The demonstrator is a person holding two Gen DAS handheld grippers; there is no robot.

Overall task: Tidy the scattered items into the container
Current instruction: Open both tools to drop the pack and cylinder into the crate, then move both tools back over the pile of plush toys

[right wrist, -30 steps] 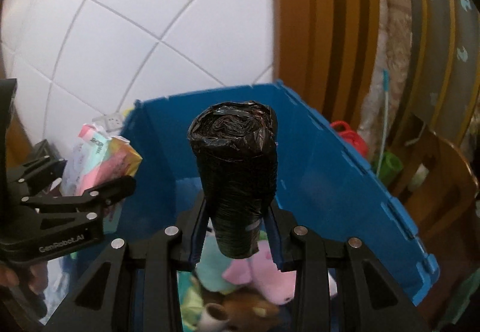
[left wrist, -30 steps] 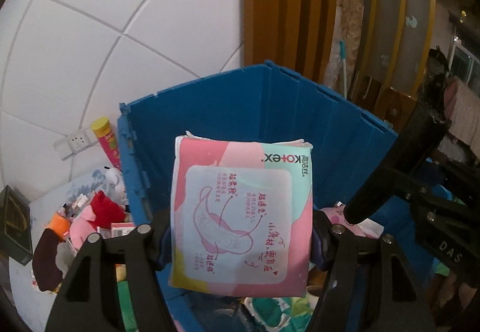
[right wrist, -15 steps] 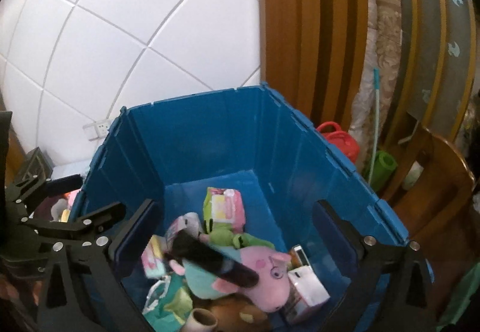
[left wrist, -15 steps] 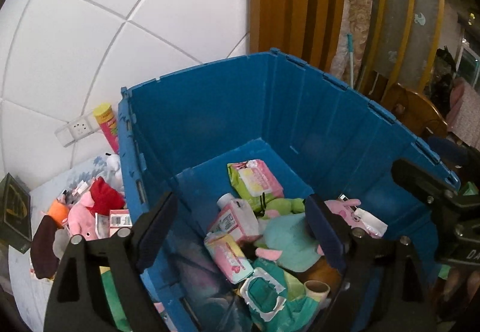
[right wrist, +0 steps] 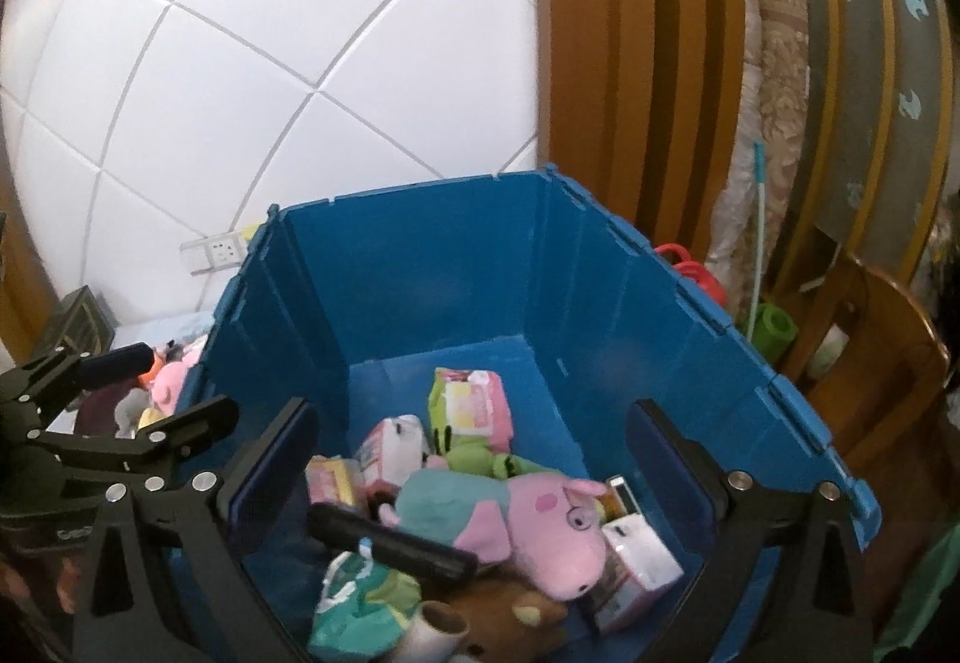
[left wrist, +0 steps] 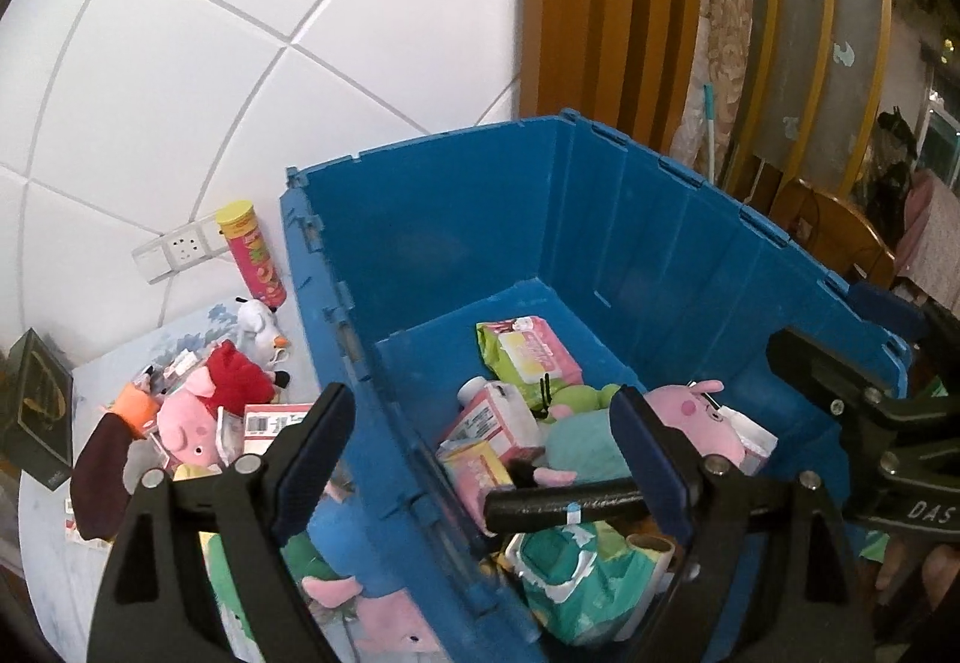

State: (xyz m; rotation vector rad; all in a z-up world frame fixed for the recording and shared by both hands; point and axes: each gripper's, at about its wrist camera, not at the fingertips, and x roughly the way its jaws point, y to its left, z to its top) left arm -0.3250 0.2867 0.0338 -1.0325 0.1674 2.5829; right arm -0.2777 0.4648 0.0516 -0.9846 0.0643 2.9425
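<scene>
A large blue bin (left wrist: 600, 219) (right wrist: 420, 267) holds several items: a pink pig plush (right wrist: 540, 525) (left wrist: 702, 423), a black bag roll (right wrist: 390, 540) (left wrist: 558, 504), a green-and-pink pack (right wrist: 471, 408) (left wrist: 528, 351) and small cartons. My left gripper (left wrist: 480, 459) is open and empty over the bin's left wall. My right gripper (right wrist: 471, 477) is open and empty above the bin. Scattered items lie left of the bin: a pink pig plush with red (left wrist: 198, 411), a pink crisps can (left wrist: 252, 252) and a white toy (left wrist: 258, 324).
A white tiled wall with a socket strip (left wrist: 180, 246) stands behind. A dark box (left wrist: 36, 411) lies at the far left. Wooden panels, a rolled rug (right wrist: 774, 81), a mop handle and a wooden chair (right wrist: 870, 363) stand to the right of the bin.
Both grippers opened. The pink pad pack left my left gripper and the black bag roll dropped from my right gripper into the bin, where it now lies on the plush toys.
</scene>
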